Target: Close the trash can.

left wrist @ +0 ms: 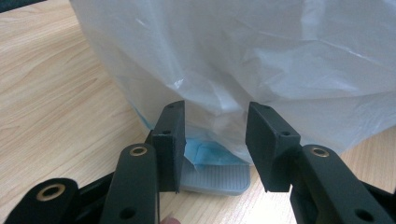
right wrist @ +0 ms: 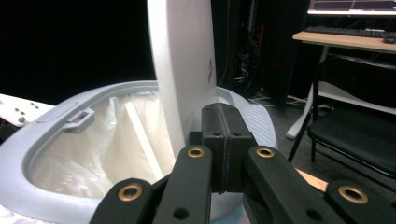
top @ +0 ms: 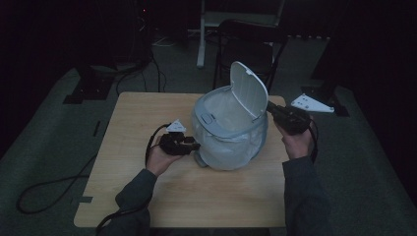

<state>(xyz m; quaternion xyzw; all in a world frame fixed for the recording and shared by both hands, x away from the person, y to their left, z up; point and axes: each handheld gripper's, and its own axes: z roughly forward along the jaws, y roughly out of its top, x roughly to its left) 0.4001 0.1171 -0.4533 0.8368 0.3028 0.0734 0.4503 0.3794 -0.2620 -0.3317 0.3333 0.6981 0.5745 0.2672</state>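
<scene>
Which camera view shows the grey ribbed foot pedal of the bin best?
The left gripper view: the grey ribbed foot pedal lies close and sharp between the open jaws, under the white plastic liner bag. The high view shows it as a small grey tab at the bin's base.

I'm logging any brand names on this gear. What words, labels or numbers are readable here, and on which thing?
No text can be read.
Small reddish mark on the raised bin lid: too small and blurred to read.
Lit monitor at the back, right gripper view: its lines are too small to read.
Bin rim, plastic liner bag, pedal and wooden table: no lettering shows.
</scene>
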